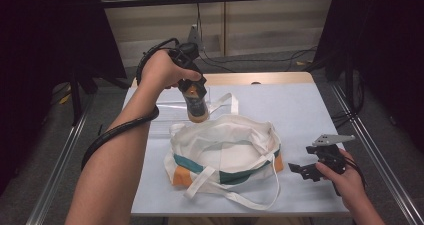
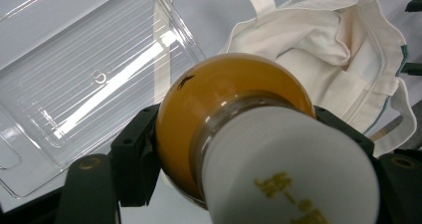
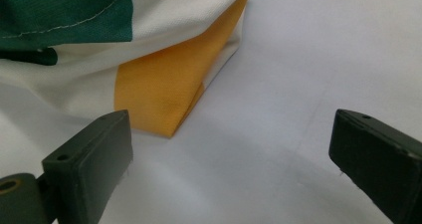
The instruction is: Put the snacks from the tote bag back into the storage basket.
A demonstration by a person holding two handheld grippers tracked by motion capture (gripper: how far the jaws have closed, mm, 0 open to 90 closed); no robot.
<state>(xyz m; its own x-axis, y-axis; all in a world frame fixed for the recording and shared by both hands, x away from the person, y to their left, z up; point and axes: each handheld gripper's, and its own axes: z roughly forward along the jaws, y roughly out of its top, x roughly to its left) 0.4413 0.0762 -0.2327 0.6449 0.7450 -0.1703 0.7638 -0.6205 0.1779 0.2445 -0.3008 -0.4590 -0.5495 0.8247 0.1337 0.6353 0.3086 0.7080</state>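
Left gripper (image 2: pixel 239 184) clamps orange bottle (image 2: pixel 219 114) above tote bag (image 1: pixel 225 150) (right gripper (image 1: pixel 306 169) spread wide).

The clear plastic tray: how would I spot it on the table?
On the pale blue table, look behind the white cloth tote bag, toward the far left. The clear ribbed plastic tray lies flat there; it alone is see-through.

The high view looks forward and down from the person's side, taking in the whole table (image 1: pixel 300 105) to its far edge; the left gripper view hangs close above the bottle (image 2: pixel 224 134) between its jaws, facing down at the clear tray (image 2: pixel 74 79) and tote bag (image 2: pixel 338 45); the right gripper view sits low near the table's right edge, close on the bag's orange corner (image 3: pixel 164 89); all three share the bag.
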